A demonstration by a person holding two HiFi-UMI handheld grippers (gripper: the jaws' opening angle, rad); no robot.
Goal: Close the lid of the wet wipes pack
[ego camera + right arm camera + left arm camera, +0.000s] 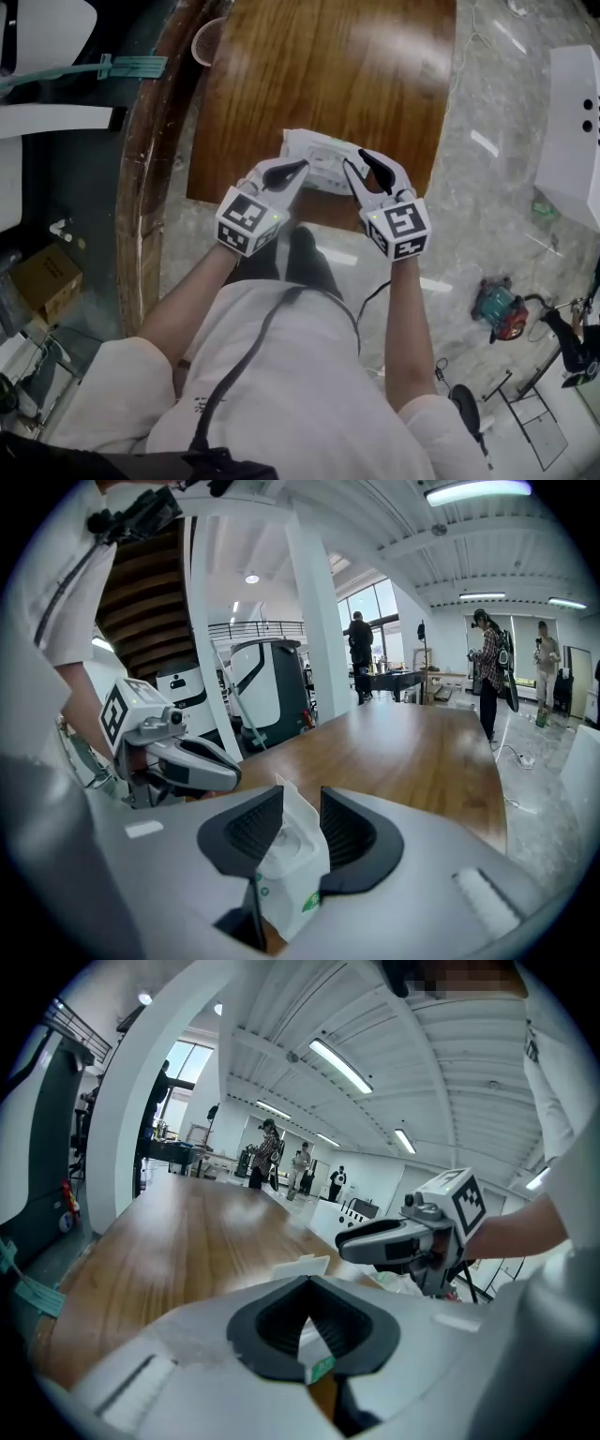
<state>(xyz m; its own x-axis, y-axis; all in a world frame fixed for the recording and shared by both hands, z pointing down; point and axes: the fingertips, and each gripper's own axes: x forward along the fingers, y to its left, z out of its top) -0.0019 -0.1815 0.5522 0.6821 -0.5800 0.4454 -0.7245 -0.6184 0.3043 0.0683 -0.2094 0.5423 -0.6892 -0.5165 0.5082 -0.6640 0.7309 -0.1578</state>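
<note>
Bare tabletop beyond, crowded near edge
The wooden table lies bare past the wet wipes pack, so its far half gives free passage; only a small round cup sits by the far left corner. At the near edge the left gripper and right gripper block the pack's two sides, leaving its top and far side reachable

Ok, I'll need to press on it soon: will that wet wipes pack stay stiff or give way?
Likely gives: the wet wipes pack looks like a soft film pouch, its end bent up between the right gripper's jaws. It could also slide on the glossy wooden table, so bracing it seems wise.
</note>
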